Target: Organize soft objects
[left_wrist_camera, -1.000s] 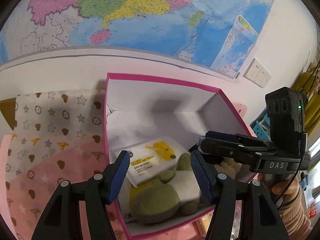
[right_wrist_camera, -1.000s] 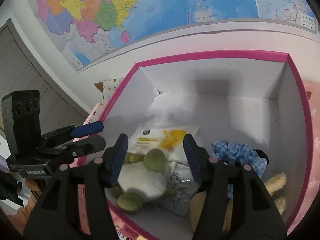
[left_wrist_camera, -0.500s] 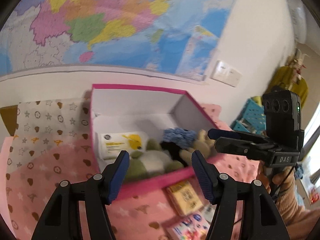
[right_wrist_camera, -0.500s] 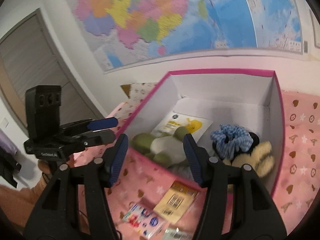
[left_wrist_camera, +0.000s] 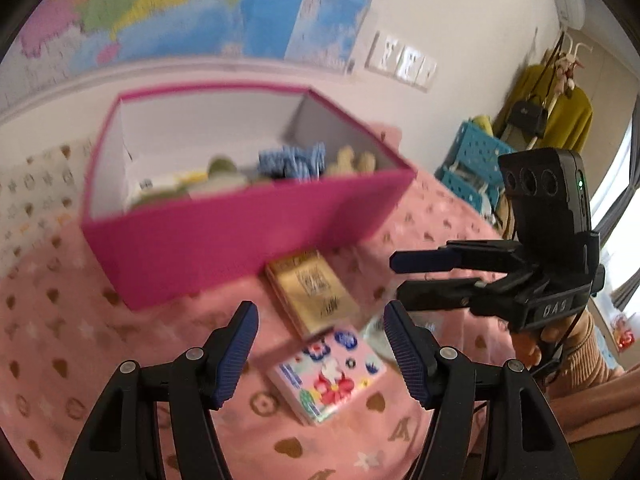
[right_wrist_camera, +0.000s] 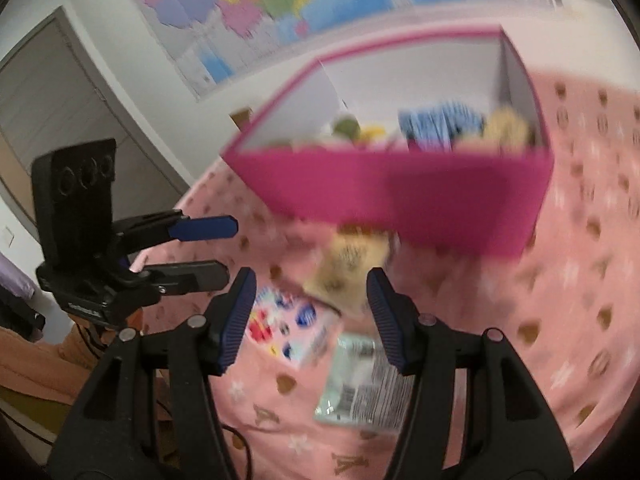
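Observation:
A magenta box [left_wrist_camera: 240, 232] stands on the pink blanket and holds a green plush, a blue scrunchie [left_wrist_camera: 292, 162], a tan plush and a white packet. It also shows in the right wrist view [right_wrist_camera: 400, 196]. In front of it lie a gold packet [left_wrist_camera: 312, 292], a floral tissue pack [left_wrist_camera: 328, 372] and a clear printed packet [right_wrist_camera: 364, 388]. My left gripper [left_wrist_camera: 318, 320] is open and empty, low over the packets. My right gripper [right_wrist_camera: 312, 286] is open and empty, beside it; it also shows in the left wrist view [left_wrist_camera: 424, 276].
The pink patterned blanket [left_wrist_camera: 60, 320] covers the surface. A wall map [left_wrist_camera: 180, 4] hangs behind the box. A blue crate [left_wrist_camera: 472, 160] and a coat rack with yellow clothes [left_wrist_camera: 560, 108] stand at the right. A grey door [right_wrist_camera: 60, 100] is at the left.
Both grippers have pulled back and down from over the box, still open and empty. The packets in front of the box now lie under them. The views are motion-blurred.

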Demonstrator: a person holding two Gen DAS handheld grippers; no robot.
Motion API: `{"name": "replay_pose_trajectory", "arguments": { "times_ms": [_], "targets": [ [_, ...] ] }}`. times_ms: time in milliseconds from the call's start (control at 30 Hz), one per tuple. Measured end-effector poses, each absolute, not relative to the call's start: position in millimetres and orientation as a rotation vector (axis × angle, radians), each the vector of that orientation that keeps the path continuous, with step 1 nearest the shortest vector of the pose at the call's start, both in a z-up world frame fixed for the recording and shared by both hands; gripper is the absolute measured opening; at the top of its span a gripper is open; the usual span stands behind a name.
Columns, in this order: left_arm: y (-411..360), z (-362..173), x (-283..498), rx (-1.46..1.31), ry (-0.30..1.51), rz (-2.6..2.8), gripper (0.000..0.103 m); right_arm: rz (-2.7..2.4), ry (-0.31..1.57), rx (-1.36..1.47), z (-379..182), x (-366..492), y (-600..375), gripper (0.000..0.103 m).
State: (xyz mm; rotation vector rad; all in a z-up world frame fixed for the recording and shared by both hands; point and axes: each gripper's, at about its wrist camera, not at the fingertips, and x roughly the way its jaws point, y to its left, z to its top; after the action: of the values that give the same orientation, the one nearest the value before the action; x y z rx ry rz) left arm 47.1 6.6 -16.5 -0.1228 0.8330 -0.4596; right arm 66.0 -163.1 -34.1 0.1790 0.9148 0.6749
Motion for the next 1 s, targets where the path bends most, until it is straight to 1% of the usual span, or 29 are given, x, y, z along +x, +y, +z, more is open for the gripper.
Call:
{"name": "replay_pose_trajectory", "arguments": {
  "times_ms": [200,533,600,633,667,700,767,833,900,1000],
  "targets": [
    [-1,-42,53,-0.122,0.901,-0.458,0.066,0.633,0.967,0.191,-58,72,-162,0.059],
    [8,-57,40,-0.168,0.948,-0.455,0.066,0.708,0.956,0.195,-55,52,-155,0.059],
    [9,-60,36,-0.178,0.959,-0.454,0.065,0.720,0.958,0.190,-56,49,-150,0.056],
    [8,-62,34,-0.189,0.966,-0.458,0.065,0.722,0.961,0.187,-58,49,-147,0.053],
    [9,-63,31,-0.196,0.969,-0.459,0.065,0.731,0.969,0.185,-60,50,-144,0.047],
    [9,-64,30,-0.200,0.971,-0.462,0.064,0.735,0.973,0.183,-61,50,-142,0.044],
    [7,-65,27,-0.216,0.977,-0.478,0.058,0.738,0.984,0.179,-65,52,-137,0.043],
    [5,-67,24,-0.225,0.985,-0.485,0.057,0.738,0.987,0.178,-65,52,-135,0.042],
    [4,-68,23,-0.230,0.991,-0.492,0.051,0.737,0.990,0.175,-67,54,-133,0.042],
    [2,-70,22,-0.235,0.999,-0.497,0.049,0.731,0.994,0.173,-69,53,-134,0.040]
  ]
}}
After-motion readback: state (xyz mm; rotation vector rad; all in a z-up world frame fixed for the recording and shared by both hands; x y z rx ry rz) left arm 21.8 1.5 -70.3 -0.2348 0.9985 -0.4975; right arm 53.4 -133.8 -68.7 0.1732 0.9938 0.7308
